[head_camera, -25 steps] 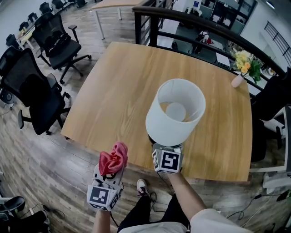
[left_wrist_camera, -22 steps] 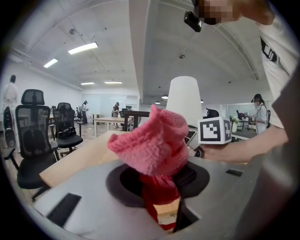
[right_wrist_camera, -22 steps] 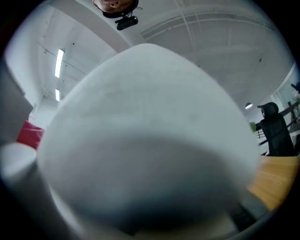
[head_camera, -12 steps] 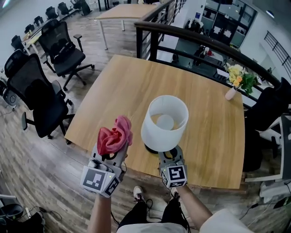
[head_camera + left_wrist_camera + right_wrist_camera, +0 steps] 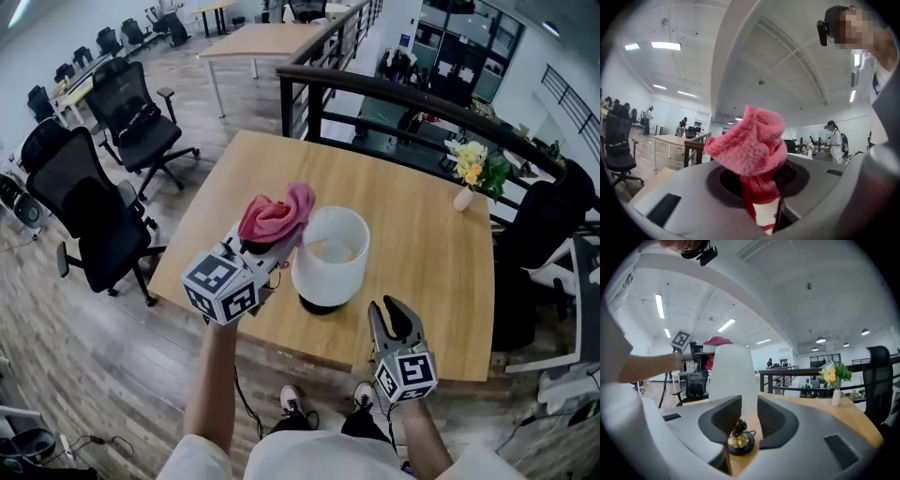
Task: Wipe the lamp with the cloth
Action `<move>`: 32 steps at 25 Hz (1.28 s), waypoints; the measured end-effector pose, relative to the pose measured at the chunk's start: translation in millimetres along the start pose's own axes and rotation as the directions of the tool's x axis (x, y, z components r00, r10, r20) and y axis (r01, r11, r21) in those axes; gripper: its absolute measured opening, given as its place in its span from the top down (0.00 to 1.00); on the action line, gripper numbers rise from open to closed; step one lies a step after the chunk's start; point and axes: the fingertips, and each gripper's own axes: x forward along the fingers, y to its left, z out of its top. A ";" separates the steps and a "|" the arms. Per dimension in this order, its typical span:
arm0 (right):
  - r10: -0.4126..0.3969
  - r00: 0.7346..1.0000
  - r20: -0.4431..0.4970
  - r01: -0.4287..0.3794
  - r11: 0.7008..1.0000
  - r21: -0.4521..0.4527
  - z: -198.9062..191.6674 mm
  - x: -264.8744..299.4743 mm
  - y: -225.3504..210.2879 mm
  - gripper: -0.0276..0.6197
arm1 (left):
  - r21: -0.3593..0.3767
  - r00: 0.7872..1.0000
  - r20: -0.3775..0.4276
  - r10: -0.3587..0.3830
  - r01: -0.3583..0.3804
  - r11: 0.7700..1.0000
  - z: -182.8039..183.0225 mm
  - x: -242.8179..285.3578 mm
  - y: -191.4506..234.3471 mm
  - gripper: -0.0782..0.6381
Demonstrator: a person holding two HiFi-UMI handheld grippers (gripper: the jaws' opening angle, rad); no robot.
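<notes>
A lamp with a white shade (image 5: 330,255) and a dark base (image 5: 323,305) stands on the wooden table (image 5: 441,281). Raised beside the shade's upper left rim, my left gripper (image 5: 272,239) is shut on a bunched pink cloth (image 5: 278,214); in the left gripper view the cloth (image 5: 752,145) bulges out of the jaws. My right gripper (image 5: 394,323) is at the front right of the lamp, apart from it. Its jaws have just been opening and hold nothing. The right gripper view shows the shade (image 5: 733,376) and brass-and-black base (image 5: 739,444) beyond that open gripper (image 5: 749,416).
A small vase of flowers (image 5: 464,183) stands at the table's far right corner. Black office chairs (image 5: 94,216) are on the floor to the left. A dark railing (image 5: 394,98) runs behind the table. The table's front edge lies just under my right gripper.
My left gripper rose with the cloth from below the table edge up to the shade's rim. My right gripper left the lamp's base, opened, and drew back to the front right.
</notes>
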 end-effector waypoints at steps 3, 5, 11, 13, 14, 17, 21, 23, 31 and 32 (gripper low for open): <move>-0.015 1.000 0.025 0.015 1.000 -0.021 26.6 -9.0 4.3 0.79 | -0.047 0.999 0.005 -0.045 0.045 0.998 -6.6 -2.5 1.8 0.66; -0.029 0.999 0.035 0.030 0.999 -0.027 36.2 -13.1 5.1 0.79 | -0.051 0.998 -0.018 -0.055 0.054 0.997 -19.1 -3.5 4.0 0.66; -0.013 0.999 0.038 0.016 0.998 -0.068 50.9 -18.9 16.9 0.79 | -0.069 0.993 -0.097 -0.069 0.063 0.996 -63.5 -1.8 6.1 0.66; 0.001 1.000 0.030 0.001 0.997 -0.071 51.0 -16.8 22.0 0.79 | -0.083 0.992 -0.115 -0.058 0.049 0.995 -78.0 -4.2 8.0 0.66; 0.007 1.000 0.028 -0.005 0.997 -0.072 52.3 -15.9 24.1 0.79 | -0.089 0.991 -0.125 -0.050 0.039 0.995 -84.5 -5.4 8.9 0.66; 0.033 0.999 0.028 -0.031 0.996 -0.082 60.8 -13.1 29.7 0.79 | -0.077 0.983 -0.183 -0.010 -0.004 0.997 -106.8 -8.5 11.2 0.66; 0.095 0.995 0.040 -0.092 0.993 -0.072 66.5 -11.0 36.6 0.79 | -0.042 0.961 -0.270 0.065 -0.079 0.996 -142.7 -15.6 12.7 0.66; 0.104 0.994 0.033 -0.102 0.992 -0.070 66.8 -9.6 36.4 0.79 | -0.044 0.951 -0.294 0.096 -0.113 0.993 -156.2 -19.9 13.3 0.66; 0.083 0.995 -0.054 -0.086 0.994 -0.061 55.0 -2.2 20.8 0.79 | -0.023 0.912 -0.335 0.239 -0.262 0.965 -161.8 -41.4 7.5 0.66; 0.083 0.995 -0.057 -0.086 0.994 -0.060 56.3 -2.4 18.2 0.79 | -0.022 0.910 -0.328 0.252 -0.274 0.961 -156.1 -44.2 6.5 0.66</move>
